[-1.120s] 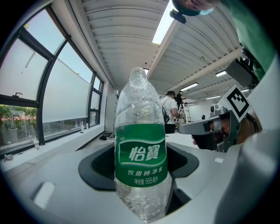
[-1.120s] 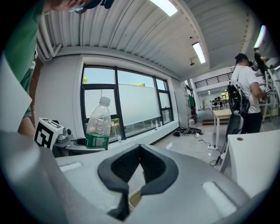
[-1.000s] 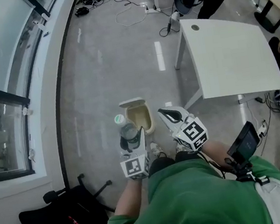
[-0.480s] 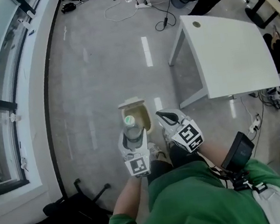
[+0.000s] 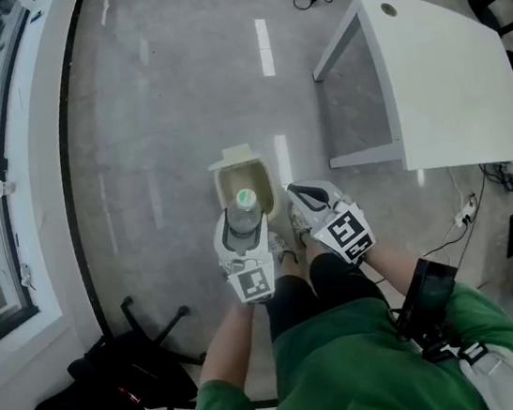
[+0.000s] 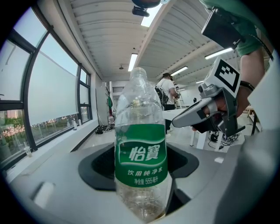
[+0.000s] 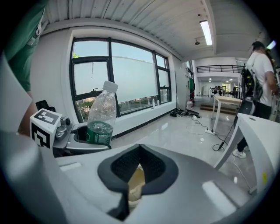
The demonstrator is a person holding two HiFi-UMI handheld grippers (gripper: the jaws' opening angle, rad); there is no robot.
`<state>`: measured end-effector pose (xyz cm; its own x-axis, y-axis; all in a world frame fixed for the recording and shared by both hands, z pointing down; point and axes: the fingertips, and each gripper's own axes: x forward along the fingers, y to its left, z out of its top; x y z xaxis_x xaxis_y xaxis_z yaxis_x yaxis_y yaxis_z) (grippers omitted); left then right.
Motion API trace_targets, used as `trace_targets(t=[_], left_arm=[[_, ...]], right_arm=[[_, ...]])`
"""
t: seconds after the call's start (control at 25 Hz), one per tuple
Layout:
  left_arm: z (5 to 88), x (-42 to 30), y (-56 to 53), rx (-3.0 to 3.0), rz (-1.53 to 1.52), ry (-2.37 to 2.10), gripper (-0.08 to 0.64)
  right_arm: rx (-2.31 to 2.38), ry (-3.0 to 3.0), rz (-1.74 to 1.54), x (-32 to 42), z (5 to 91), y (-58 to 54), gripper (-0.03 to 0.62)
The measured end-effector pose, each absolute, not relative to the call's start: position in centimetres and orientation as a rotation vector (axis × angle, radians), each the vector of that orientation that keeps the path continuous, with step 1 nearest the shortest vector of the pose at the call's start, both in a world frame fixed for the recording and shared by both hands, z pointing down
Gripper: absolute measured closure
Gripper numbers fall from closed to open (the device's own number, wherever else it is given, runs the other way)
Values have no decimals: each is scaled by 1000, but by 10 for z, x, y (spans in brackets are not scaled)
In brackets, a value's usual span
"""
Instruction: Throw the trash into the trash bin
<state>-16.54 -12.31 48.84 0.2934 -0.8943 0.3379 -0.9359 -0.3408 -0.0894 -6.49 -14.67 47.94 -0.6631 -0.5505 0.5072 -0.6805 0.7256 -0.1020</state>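
My left gripper is clamped on a clear plastic bottle with a green label. The bottle stands upright between the fingers, held low on its body, with its capped neck rising above them. Just to its right, my right gripper has its fingers drawn together and grips nothing. I take the pale beige showing through the slit between them to be the bin beyond.

In the head view, the small beige trash bin with its lid tipped open sits on the floor directly beyond and below the left fingertips, and the bottle overlaps its mouth. Past the right fingertips, well off, stands a white rectangular table.

I judge this to be the carry's end, with the bottle lined up over the opening and not yet dropped. The next move calls for lowering a little to stay inside the rim, then spreading the left fingers so the bottle falls in cleanly.
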Motion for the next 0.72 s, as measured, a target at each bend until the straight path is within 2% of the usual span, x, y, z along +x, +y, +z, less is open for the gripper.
trace_targets(t=[0.72], left_arm=[[695, -175, -144, 2300, 678, -1673, 233]], right_arm=[[817, -2387, 493, -72, 658, -158, 589]])
